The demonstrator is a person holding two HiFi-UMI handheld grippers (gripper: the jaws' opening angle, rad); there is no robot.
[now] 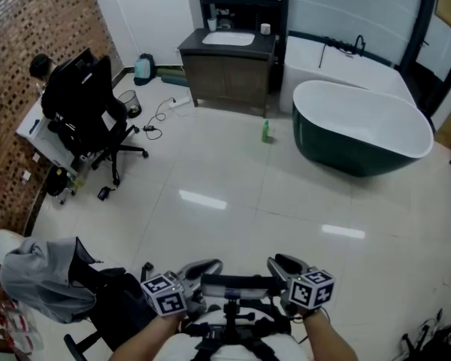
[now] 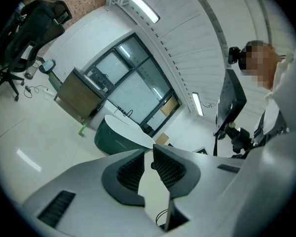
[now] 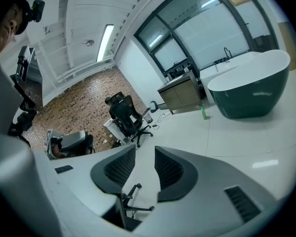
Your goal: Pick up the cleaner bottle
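Bottle [image 1: 266, 131] is standing on the floor [image 1: 233, 224] by the bathtub [image 1: 338, 155], well away. Left claw [image 2: 149, 151] is sitting closed, right claw [image 3: 145, 154] slightly parted, both empty; arriving unopened risks toppling it.

Floor [image 1: 233, 171]: pale glossy tile, light reflections on it. Left wall [image 1: 37, 21]: brown brick pattern. Rear wall [image 1: 143, 13]: white.

Cabinet [image 1: 225, 77]: dark wood, against rear wall, white sink [image 1: 228, 39] on top.

Bathtub [image 1: 361, 126]: freestanding, dark green outside, white inside, right of cabinet. Behind it a white ledge [image 1: 361, 70] w/ black tap [image 1: 344, 46].

Windows [image 3: 212, 28]: black-framed, behind cabinet & tub.

Office chair [image 1: 86, 104]: black, on casters, at left beside white desk [image 1: 37, 130]. Wire bin [image 1: 130, 102] & cables [image 1: 159, 115] on floor nearby.

2nd chair [image 1: 116, 299]: lower left, grey garment [image 1: 34, 273] draped over it.

Ceiling [image 3: 89, 14]: white, strip light [image 3: 107, 36] on.
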